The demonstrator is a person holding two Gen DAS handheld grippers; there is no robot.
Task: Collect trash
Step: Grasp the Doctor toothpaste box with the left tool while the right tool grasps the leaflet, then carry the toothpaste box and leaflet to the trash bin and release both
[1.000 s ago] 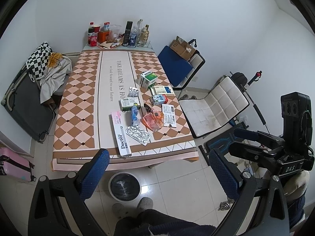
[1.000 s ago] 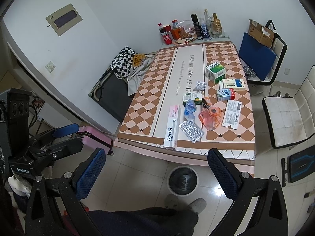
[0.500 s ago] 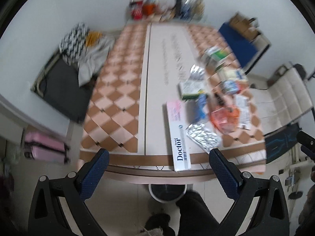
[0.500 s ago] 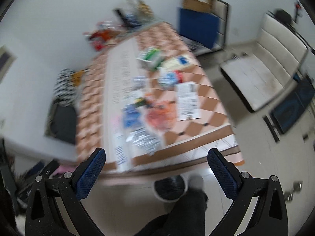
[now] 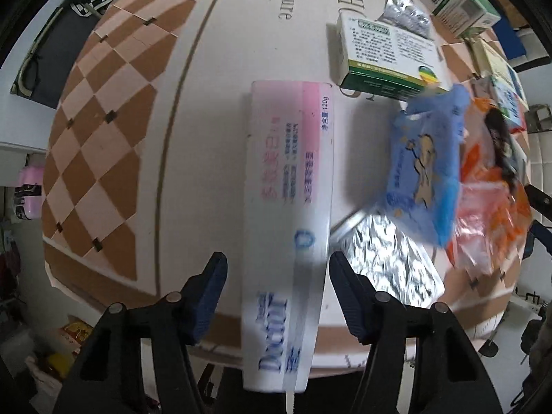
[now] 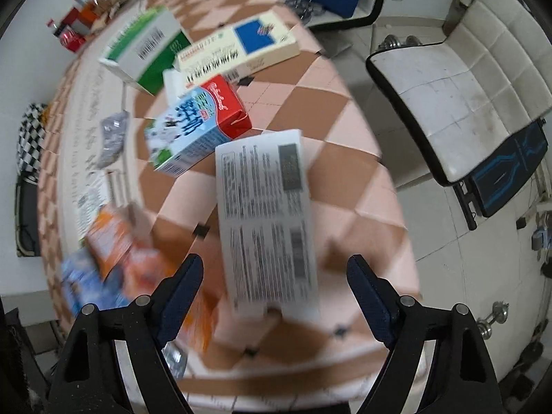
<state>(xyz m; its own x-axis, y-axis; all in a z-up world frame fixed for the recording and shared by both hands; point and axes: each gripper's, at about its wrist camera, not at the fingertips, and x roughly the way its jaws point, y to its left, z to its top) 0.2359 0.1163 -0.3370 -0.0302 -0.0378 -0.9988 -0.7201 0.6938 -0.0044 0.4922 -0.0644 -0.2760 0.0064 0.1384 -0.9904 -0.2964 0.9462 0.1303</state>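
Observation:
In the left wrist view my left gripper (image 5: 277, 283) is open, its two fingers on either side of the near end of a long pink and white toothpaste box (image 5: 288, 214) lying on the table (image 5: 103, 138). Beside the box lie a silver blister pack (image 5: 386, 265), a blue wrapper (image 5: 424, 172) and an orange bag (image 5: 490, 200). In the right wrist view my right gripper (image 6: 274, 286) is open over a flat white printed carton (image 6: 267, 220), its fingers apart from the carton's edges. A small milk carton (image 6: 196, 127) lies beyond it.
Green and white medicine boxes (image 5: 386, 58) (image 6: 148, 48) and a cream box with a blue patch (image 6: 238, 48) lie farther back. A white chair (image 6: 462, 79) stands right of the table, dumbbells (image 6: 493, 317) on the floor. Bottles (image 6: 69, 34) stand at the far end.
Both grippers have dropped from above the floor down close to the table's near end. The left one now straddles the toothpaste box, the right one hangs over the white carton.

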